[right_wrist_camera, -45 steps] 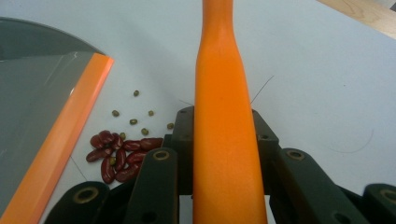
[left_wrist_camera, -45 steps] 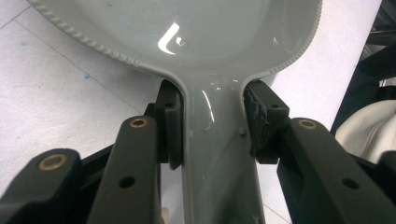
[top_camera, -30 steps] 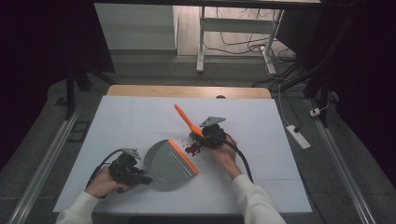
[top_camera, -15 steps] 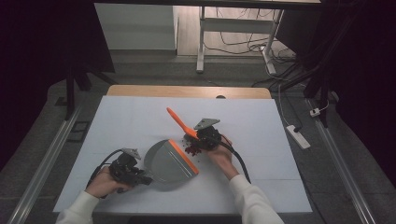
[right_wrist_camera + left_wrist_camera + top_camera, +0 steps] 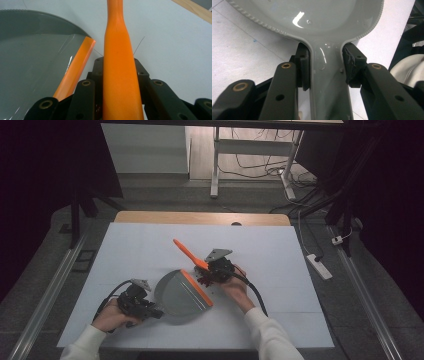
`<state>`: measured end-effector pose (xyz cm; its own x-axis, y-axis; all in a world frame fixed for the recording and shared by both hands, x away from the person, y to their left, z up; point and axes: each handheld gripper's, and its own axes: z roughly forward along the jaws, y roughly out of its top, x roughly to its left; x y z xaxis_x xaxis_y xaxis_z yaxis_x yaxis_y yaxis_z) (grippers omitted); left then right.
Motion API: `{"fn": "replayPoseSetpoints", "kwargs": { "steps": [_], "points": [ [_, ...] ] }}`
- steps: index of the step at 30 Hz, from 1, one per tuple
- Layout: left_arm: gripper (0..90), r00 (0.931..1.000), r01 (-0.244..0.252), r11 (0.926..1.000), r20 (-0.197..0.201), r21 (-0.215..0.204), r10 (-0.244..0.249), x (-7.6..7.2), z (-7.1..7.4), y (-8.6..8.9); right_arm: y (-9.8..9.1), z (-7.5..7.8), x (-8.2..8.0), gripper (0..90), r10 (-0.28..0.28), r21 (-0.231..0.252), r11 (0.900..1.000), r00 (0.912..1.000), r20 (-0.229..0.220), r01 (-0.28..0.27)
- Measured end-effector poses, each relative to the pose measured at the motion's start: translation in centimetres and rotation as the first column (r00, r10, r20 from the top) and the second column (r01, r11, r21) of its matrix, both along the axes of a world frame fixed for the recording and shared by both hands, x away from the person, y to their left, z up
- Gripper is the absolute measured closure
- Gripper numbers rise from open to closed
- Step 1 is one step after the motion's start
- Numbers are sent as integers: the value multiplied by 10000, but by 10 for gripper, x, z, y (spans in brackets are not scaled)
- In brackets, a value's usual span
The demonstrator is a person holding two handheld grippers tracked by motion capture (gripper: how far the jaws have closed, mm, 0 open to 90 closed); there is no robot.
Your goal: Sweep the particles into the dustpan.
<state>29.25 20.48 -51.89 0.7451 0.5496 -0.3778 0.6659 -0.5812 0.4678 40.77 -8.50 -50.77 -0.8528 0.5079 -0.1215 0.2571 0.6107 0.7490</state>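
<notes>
From the high view, the left gripper (image 5: pixel 150 308) clamps the handle of the grey dustpan (image 5: pixel 181 292), which lies flat on the white table (image 5: pixel 300 270) with its orange lip (image 5: pixel 196 287) turned toward the brush, so sweepings can go straight in. The right gripper (image 5: pixel 212 271) holds the orange brush (image 5: pixel 189 254) just beside that lip, handle slanting up and away; the dark bristles seem to rest on the table, though they are too small to be sure. There is open table on every side, and the nearest edge is the one by the person's sleeves. In the left gripper view, both pads (image 5: pixel 303 66) press the dustpan's narrow neck (image 5: pixel 325 65). In the right gripper view, the jaws sit closed around the brush handle (image 5: pixel 118 75), the dustpan lip (image 5: pixel 75 67) close alongside.
</notes>
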Motion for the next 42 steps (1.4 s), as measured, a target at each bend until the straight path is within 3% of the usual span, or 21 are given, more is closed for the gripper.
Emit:
{"fn": "replayPoseSetpoints", "kwargs": {
  "steps": [20, 42],
  "points": [
    [613, 10000, -30, 10000, 14, 14, 30, -1, 0, 0, 5, -1, -5, 703, 292, 68, 9996, 9996, -43, -292],
    [614, 10000, -14, 10000, -11, 27, 14, -1, 0, -1, 13, -1, -13, 703, 680, 358, 9971, 9969, -394, -666]
  ]
}}
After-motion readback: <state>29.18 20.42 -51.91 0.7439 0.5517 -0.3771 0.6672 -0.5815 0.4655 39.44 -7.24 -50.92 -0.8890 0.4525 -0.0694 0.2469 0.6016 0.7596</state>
